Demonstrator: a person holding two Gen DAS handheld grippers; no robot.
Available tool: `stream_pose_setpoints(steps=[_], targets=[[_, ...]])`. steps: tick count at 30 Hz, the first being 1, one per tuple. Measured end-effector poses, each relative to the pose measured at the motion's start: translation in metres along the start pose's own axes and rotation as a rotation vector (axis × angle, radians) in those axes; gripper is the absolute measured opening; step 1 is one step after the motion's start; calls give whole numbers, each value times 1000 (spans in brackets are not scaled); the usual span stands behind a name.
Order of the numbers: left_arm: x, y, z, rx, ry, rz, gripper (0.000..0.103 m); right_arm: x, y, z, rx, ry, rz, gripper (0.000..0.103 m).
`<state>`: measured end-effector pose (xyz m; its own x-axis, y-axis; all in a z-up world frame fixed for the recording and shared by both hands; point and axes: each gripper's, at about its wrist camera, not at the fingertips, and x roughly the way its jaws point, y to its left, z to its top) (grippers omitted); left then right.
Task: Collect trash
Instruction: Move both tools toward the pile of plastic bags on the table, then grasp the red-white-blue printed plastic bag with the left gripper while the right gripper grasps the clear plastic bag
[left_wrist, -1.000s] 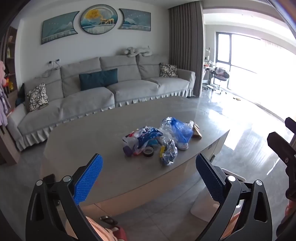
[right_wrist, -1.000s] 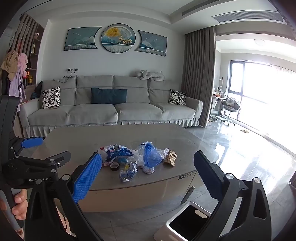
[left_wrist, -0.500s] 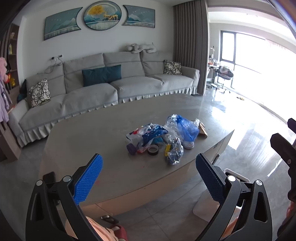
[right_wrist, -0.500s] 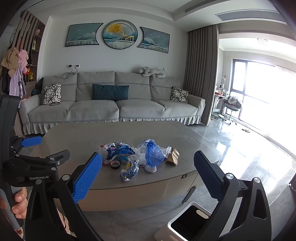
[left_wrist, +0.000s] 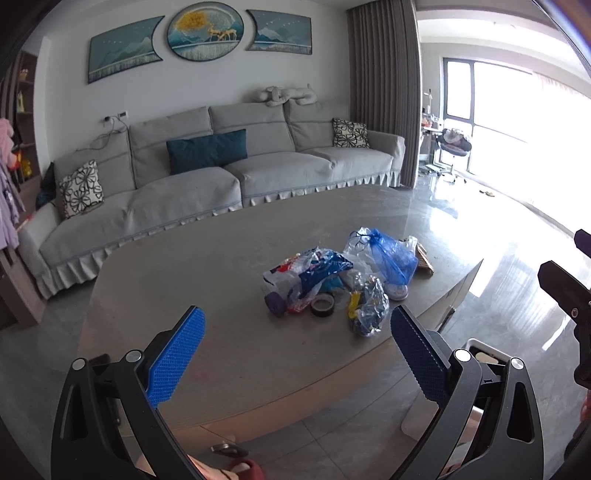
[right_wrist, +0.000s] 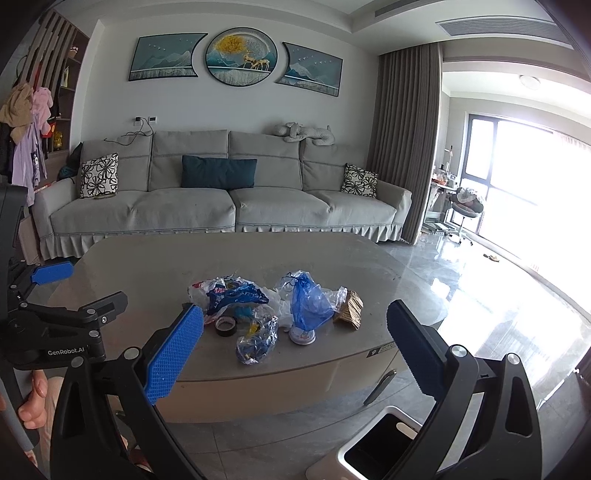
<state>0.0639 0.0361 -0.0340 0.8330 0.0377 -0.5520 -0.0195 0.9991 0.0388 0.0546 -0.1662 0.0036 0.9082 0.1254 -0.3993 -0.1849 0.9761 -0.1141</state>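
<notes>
A pile of trash lies on the grey coffee table (left_wrist: 184, 273): a blue plastic bag (left_wrist: 388, 254) (right_wrist: 308, 302), a blue-and-white wrapper (left_wrist: 310, 277) (right_wrist: 229, 293), a crumpled clear wrapper (left_wrist: 365, 304) (right_wrist: 256, 338), a black tape roll (left_wrist: 322, 305) (right_wrist: 226, 325) and a brown cardboard piece (right_wrist: 349, 314). My left gripper (left_wrist: 295, 354) is open and empty, short of the pile. My right gripper (right_wrist: 295, 350) is open and empty, also short of the table. A white trash bin (right_wrist: 373, 446) (left_wrist: 487, 360) stands on the floor at the table's near right.
A long grey sofa (right_wrist: 221, 199) with cushions stands behind the table. Shiny tiled floor (right_wrist: 498, 295) runs right toward a bright window. Clothes hang at the far left (right_wrist: 26, 133). The left gripper's body (right_wrist: 55, 332) shows at the left of the right wrist view.
Both grippers have moved a little closer to the table and the trash pile. Both stay open and empty.
</notes>
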Motion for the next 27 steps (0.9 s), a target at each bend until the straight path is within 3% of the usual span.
stream_pose_setpoints(steps=[15, 27], targets=[[89, 9, 15, 44, -11, 76, 100, 86, 7, -3, -29, 35, -28, 99], [205, -4, 38, 75, 46, 87, 100, 170, -13, -14, 65, 43, -38, 99]])
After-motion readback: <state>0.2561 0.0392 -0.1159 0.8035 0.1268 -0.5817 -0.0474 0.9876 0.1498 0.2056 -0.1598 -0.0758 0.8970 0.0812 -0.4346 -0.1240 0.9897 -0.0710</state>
